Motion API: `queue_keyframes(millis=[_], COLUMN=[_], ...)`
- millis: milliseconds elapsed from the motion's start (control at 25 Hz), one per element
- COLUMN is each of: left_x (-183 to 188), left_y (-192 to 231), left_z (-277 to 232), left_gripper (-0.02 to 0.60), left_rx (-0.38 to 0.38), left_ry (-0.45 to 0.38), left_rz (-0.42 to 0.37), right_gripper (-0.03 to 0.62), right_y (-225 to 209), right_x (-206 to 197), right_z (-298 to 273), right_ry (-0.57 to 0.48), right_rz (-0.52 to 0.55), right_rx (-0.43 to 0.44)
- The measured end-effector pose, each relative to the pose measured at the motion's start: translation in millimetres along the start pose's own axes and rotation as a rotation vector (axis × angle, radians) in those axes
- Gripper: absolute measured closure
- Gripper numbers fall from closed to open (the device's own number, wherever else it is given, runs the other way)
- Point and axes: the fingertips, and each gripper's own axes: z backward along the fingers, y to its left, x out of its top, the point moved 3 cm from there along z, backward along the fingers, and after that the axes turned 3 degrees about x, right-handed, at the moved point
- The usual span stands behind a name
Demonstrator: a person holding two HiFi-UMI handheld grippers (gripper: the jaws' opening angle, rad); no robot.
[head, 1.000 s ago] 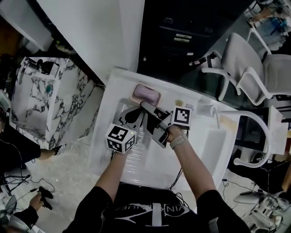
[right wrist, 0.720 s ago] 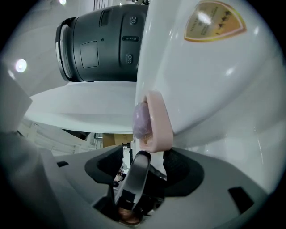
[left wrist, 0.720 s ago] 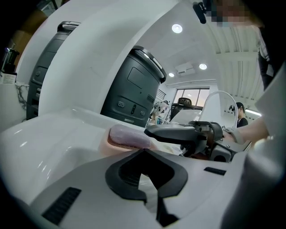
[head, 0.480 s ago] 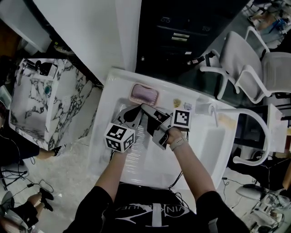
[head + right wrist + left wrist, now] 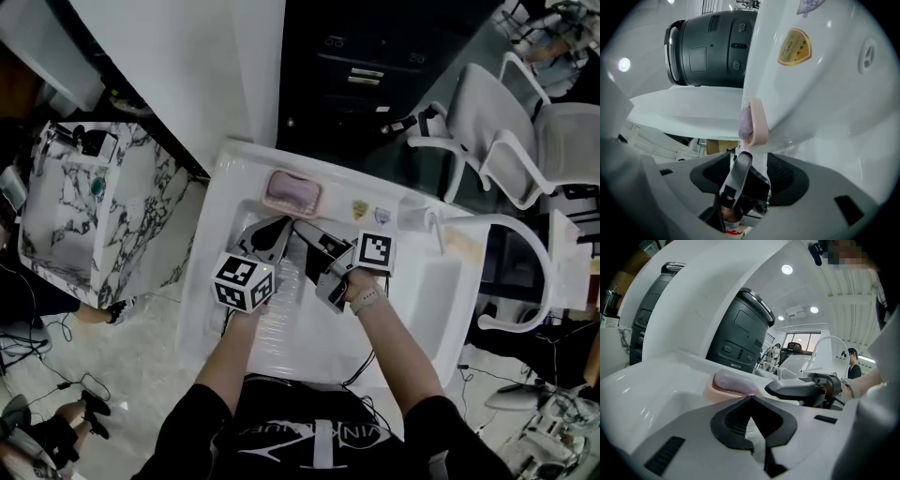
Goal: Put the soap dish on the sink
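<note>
The pink soap dish (image 5: 292, 194) with a lavender soap bar in it rests on the far rim of the white sink (image 5: 211, 281). My left gripper (image 5: 271, 230) hovers over the basin just short of the dish, shut on nothing. My right gripper (image 5: 309, 253) is beside it on the right, open and empty. In the left gripper view the soap dish (image 5: 723, 390) lies just beyond the closed left gripper (image 5: 750, 398). In the right gripper view, which is turned sideways, the soap dish (image 5: 758, 123) shows ahead of the open right gripper (image 5: 749, 161).
A white faucet (image 5: 438, 232) and two small stickers (image 5: 361, 211) sit on the sink's rim to the right. A dark cabinet (image 5: 375, 66) stands behind the sink, grey chairs (image 5: 506, 131) to the right, a marbled cabinet (image 5: 94, 206) to the left.
Both grippers have drawn back a little from the soap dish toward the person. The dish stays on the sink's rim.
</note>
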Motion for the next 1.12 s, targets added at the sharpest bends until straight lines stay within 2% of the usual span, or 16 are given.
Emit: queue_keyframes(millis=[240, 320, 480, 680, 880, 1120], left_x=[5, 7, 10, 17, 23, 30], left_y=[-4, -5, -8, -11, -14, -15], left_z=[11, 15, 26, 40, 57, 80], left_gripper=[0.568, 0.568, 0.568, 0.566, 0.568, 0.568], left_rx=[0.012, 0.020, 0.030, 0.042, 0.061, 0.091], left_ry=[-0.009, -0.016, -0.024, -0.046, -0.066, -0.092], left_rz=[-0.008, -0.011, -0.016, -0.027, -0.037, -0.049], right_gripper=[0.428, 0.480, 0.535, 0.553, 0.559, 0.562], right_y=[4, 10, 22, 35, 48, 57], right_x=[-7, -9, -15, -21, -22, -27], right_z=[11, 12, 13, 19, 31, 47], right_ry=[0.001, 0.013, 0.041, 0.057, 0.023, 0.005], right_rz=[0.052, 0.105, 0.237, 0.422, 0.516, 0.683], right_rx=[-0.016, 0.000, 0.012, -0.006, -0.014, -0.078])
